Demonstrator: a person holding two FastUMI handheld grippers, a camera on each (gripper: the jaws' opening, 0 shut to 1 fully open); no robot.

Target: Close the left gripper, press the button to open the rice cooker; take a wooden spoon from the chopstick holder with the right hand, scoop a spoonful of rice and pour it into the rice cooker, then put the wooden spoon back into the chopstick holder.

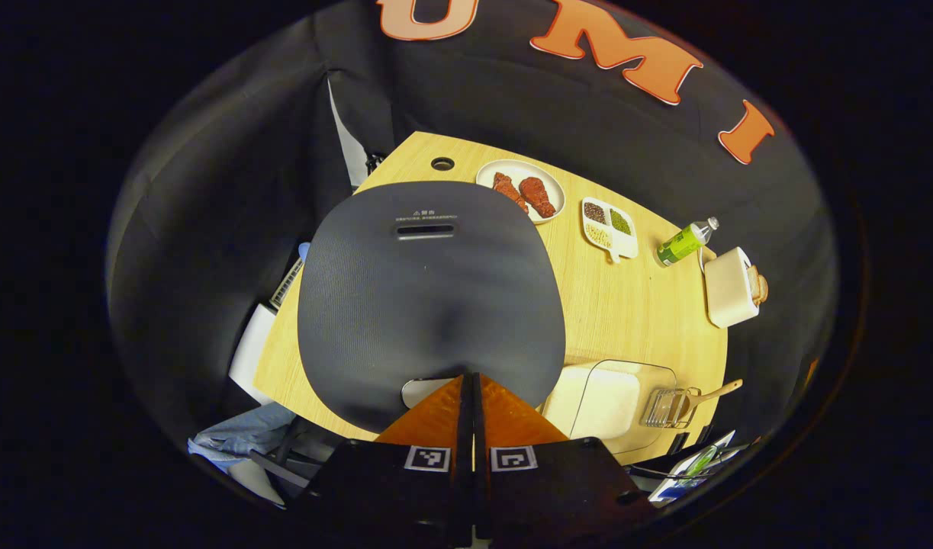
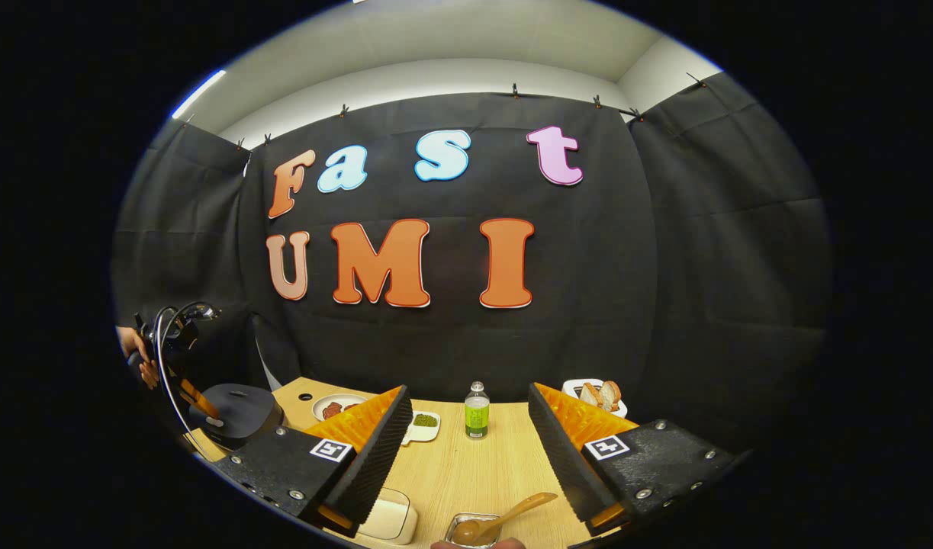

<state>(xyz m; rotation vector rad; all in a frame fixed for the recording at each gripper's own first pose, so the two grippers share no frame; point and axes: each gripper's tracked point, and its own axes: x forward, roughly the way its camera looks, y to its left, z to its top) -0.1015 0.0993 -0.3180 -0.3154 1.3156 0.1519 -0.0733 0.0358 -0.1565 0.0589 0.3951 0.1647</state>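
Dark grey and finely ribbed, the closed lid of the rice cooker [image 1: 428, 293] lies right beneath the left gripper [image 1: 471, 381], whose two fingers are pressed together, their tips over the cooker's front edge by the pale button [image 1: 424, 390]; whether they touch it cannot be told. The cooker stands on the light wooden counter [image 1: 626, 305]. To its right in the left gripper view sits a clear container of rice [image 1: 600, 400], and just beyond that the metal chopstick holder [image 1: 664, 408] with the wooden spoon [image 1: 710, 394] resting in it, handle slanting outward. Farther back on the counter are a plate of red meat pieces [image 1: 521, 191], a divided dish of beans [image 1: 609, 227], a green bottle [image 1: 686, 242] lying tilted in this view, and a white toaster [image 1: 729, 288] with bread. In the right gripper view the right gripper [image 2: 466, 442] hangs above the counter with its fingers wide apart, the spoon and holder below them.
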